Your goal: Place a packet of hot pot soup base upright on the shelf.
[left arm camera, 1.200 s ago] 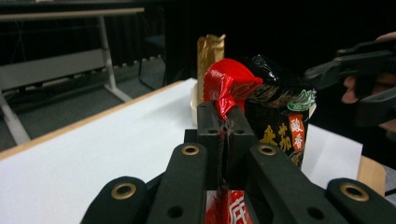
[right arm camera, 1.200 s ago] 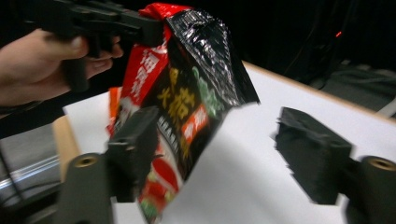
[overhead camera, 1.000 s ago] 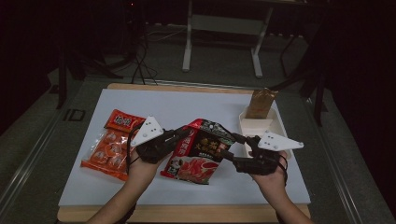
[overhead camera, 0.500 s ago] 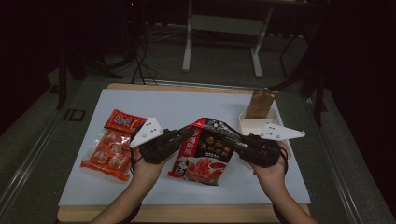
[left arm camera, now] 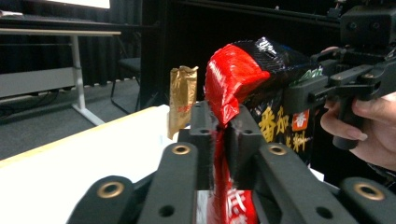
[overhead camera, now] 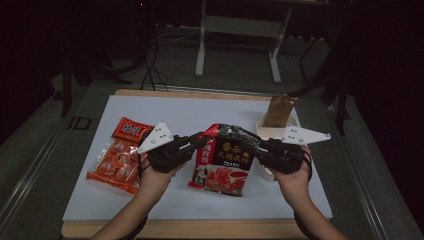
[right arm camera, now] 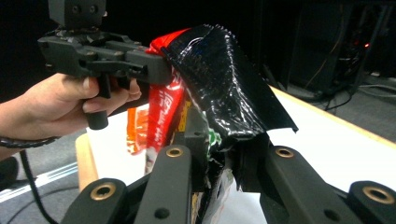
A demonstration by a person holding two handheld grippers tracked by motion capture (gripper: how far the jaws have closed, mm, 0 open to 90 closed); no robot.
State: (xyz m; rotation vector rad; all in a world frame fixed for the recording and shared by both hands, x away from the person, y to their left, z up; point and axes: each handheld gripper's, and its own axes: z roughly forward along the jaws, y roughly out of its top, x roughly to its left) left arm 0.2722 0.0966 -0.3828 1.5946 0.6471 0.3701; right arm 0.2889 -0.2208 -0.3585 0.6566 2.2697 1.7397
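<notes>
Pouch (overhead camera: 223,159), mid-frame, is now lifted off the table, clamped by the left gripper (overhead camera: 199,144) and by the just-closed right gripper (overhead camera: 254,145), so tearing looks next.

A dark room: grey floor (overhead camera: 240,70) across the upper frame, a white-legged table (overhead camera: 237,30) at top centre, black cables (overhead camera: 145,65) upper left, dim light.

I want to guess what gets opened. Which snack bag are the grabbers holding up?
The black and red bag in the middle. Both grippers, left and right, pinch its top corners; the orange bag lies flat and the gold bag stands apart.
</notes>
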